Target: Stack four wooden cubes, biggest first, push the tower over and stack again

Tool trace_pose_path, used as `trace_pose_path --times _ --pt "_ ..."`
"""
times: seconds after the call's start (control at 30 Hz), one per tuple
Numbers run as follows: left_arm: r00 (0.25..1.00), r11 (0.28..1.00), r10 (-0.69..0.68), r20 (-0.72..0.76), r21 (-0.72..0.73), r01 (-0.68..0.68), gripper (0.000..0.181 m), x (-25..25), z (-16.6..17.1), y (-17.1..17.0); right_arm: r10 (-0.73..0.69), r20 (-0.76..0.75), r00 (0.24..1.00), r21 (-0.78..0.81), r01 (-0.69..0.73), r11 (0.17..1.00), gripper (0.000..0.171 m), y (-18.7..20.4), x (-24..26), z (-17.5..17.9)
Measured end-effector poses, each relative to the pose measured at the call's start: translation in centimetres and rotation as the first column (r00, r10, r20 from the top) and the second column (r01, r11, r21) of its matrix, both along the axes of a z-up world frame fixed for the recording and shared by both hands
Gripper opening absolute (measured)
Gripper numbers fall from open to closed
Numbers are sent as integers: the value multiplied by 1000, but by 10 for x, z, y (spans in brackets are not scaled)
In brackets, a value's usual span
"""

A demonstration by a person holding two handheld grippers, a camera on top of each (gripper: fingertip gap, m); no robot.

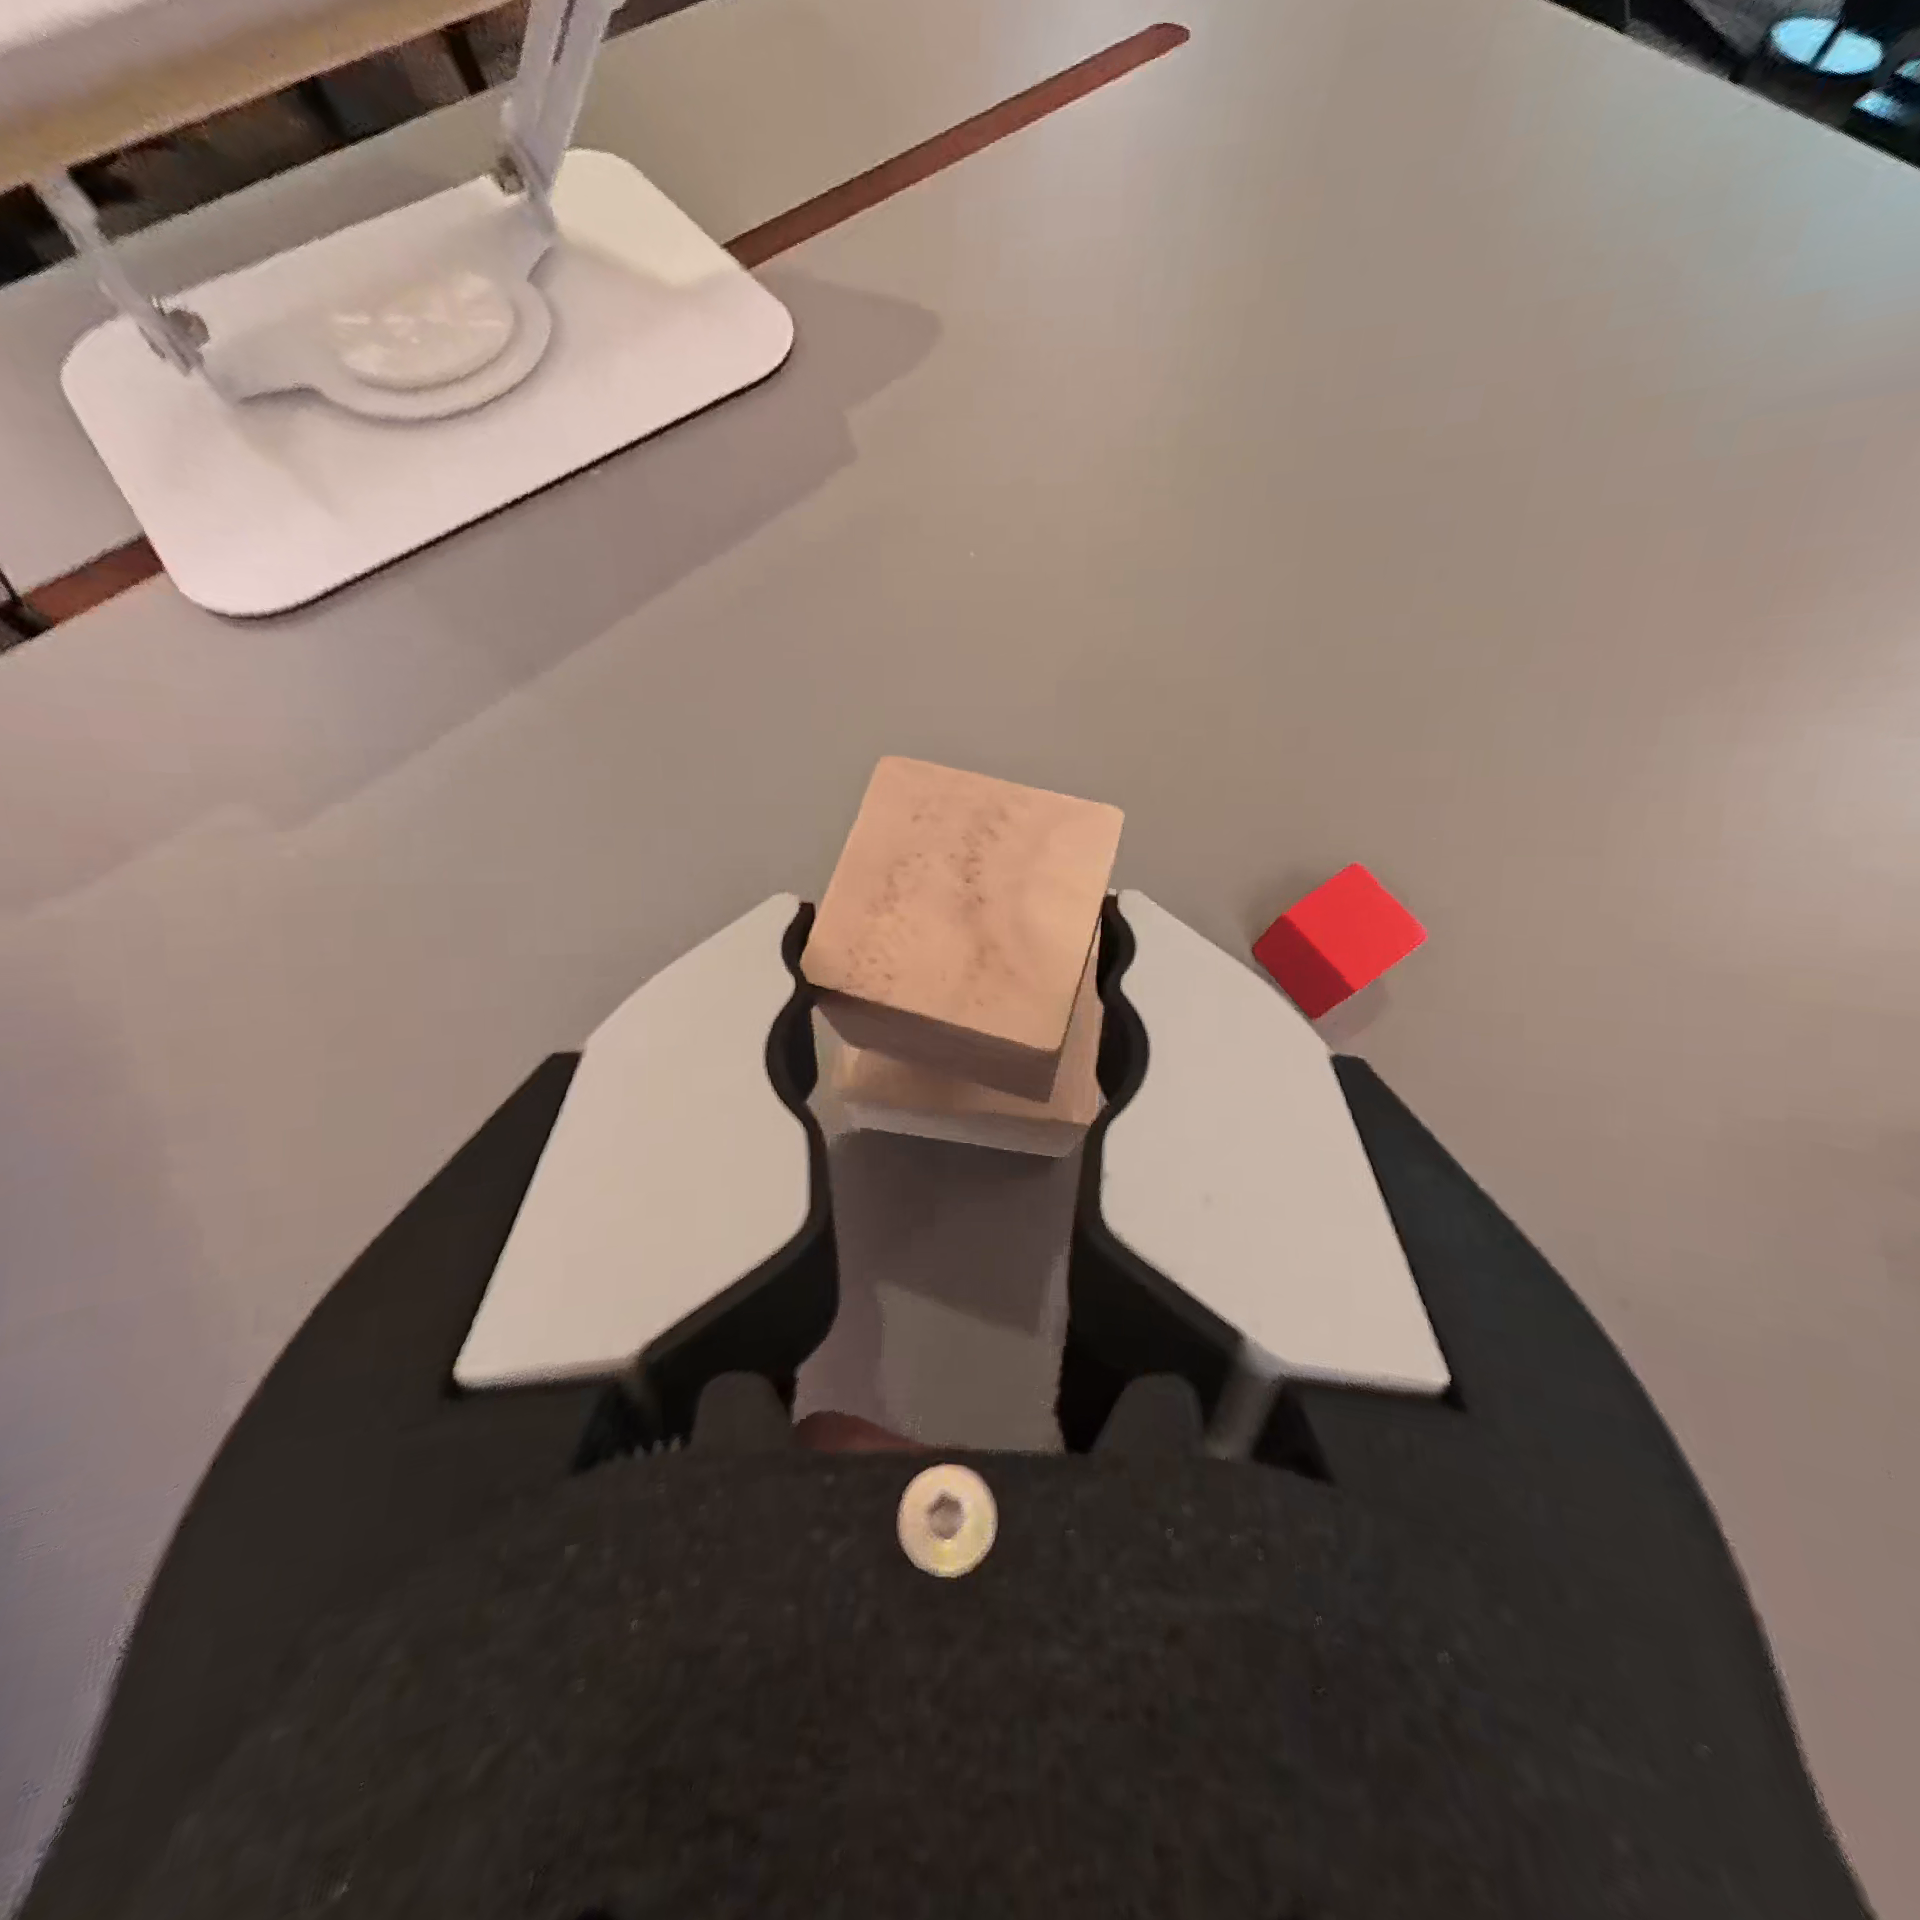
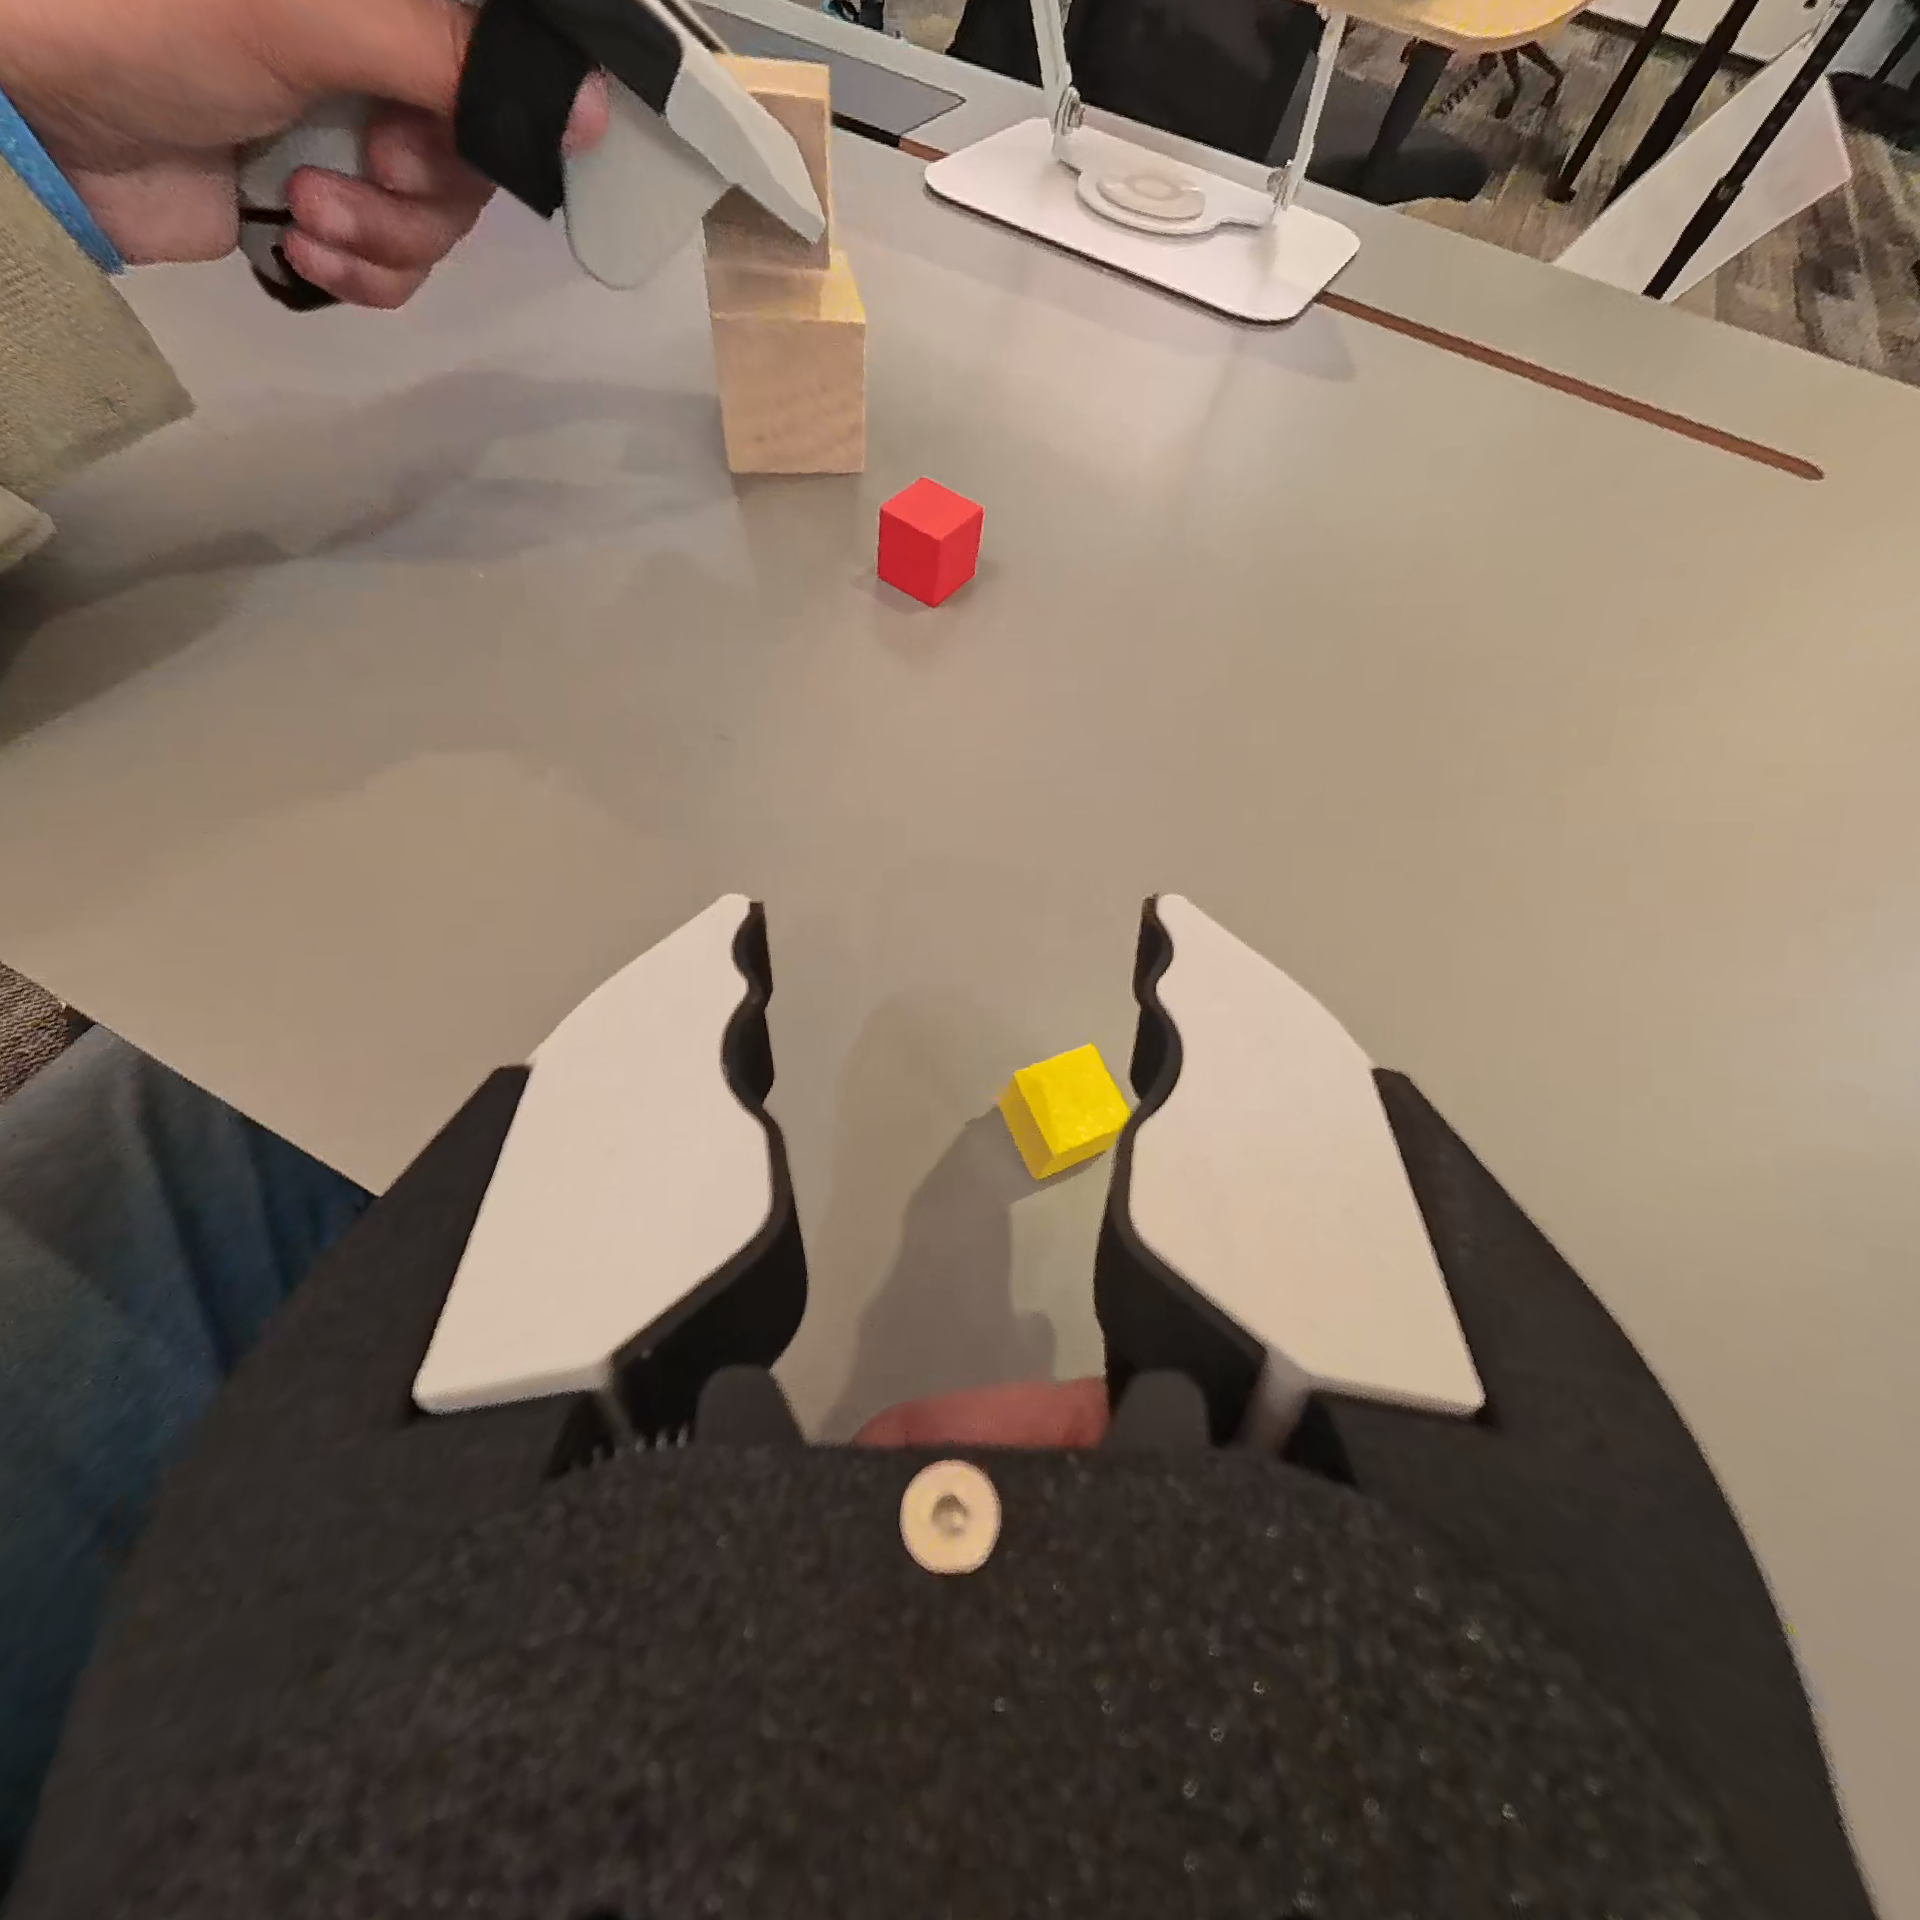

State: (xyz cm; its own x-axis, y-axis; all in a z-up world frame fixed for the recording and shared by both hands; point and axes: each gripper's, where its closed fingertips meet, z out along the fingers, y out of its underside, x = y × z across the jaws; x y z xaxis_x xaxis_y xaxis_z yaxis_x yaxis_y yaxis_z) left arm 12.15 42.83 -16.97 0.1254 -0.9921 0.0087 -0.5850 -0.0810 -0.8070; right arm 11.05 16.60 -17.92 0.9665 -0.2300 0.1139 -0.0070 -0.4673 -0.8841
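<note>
My left gripper [image 1: 956, 914] is shut on a plain wooden cube [image 1: 961, 914] and holds it on top of a bigger plain wooden cube [image 1: 966, 1117], slightly turned against it. In the right wrist view the held cube [image 2: 805, 99] sits on the bigger cube [image 2: 795, 384], with the left gripper's near finger [image 2: 717, 135] across it. A red cube [image 1: 1340, 935] [image 2: 928, 540] lies on the table just right of the stack. My right gripper [image 2: 951, 914] is open and empty above a small yellow cube [image 2: 1065, 1112], which lies near its right finger.
A white stand with a flat base [image 1: 436, 416] [image 2: 1143, 208] sits at the back of the grey table [image 2: 1351, 727]. A brown strip [image 2: 1558, 374] runs across the table behind it. A person's hand [image 2: 208, 135] holds the left gripper. The table's near edge runs at lower left.
</note>
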Motion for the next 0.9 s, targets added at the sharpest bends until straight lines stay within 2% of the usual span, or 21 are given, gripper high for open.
trace_pose_path --times 0.23,0.3,0.43,0.57,0.63,0.67,0.8,0.9 --pt "998 998 56 -15 32 -55 54 1 -9 -2 12 -1 1000 -15 -12 1000 67 1 -3 -4" --pt "998 997 58 -8 48 -58 98 1 -9 -5 12 -1 1000 -14 -12 1000 67 1 -3 -3" --pt "998 992 47 -35 119 -43 111 -10 -18 -10 8 -4 1000 -11 -8 1000 67 -1 0 -2" --pt "995 994 52 -86 102 -43 106 -8 -37 -3 5 -4 1000 -15 -5 1000 67 -2 2 -3" --pt "993 997 17 -118 82 -7 84 -6 -47 -2 3 1 1000 -14 -3 1000 66 -2 2 -1" --pt "990 997 -11 -138 73 21 62 -6 -51 -3 2 4 1000 -12 -2 1000 66 -3 3 0" --pt "975 985 -144 -172 74 158 62 -10 -52 -8 -7 8 1000 -4 7 1000 65 -5 6 4" --pt "948 955 -279 -156 55 290 62 -16 -45 -23 -11 4 1000 -10 11 1000 65 -6 9 2"
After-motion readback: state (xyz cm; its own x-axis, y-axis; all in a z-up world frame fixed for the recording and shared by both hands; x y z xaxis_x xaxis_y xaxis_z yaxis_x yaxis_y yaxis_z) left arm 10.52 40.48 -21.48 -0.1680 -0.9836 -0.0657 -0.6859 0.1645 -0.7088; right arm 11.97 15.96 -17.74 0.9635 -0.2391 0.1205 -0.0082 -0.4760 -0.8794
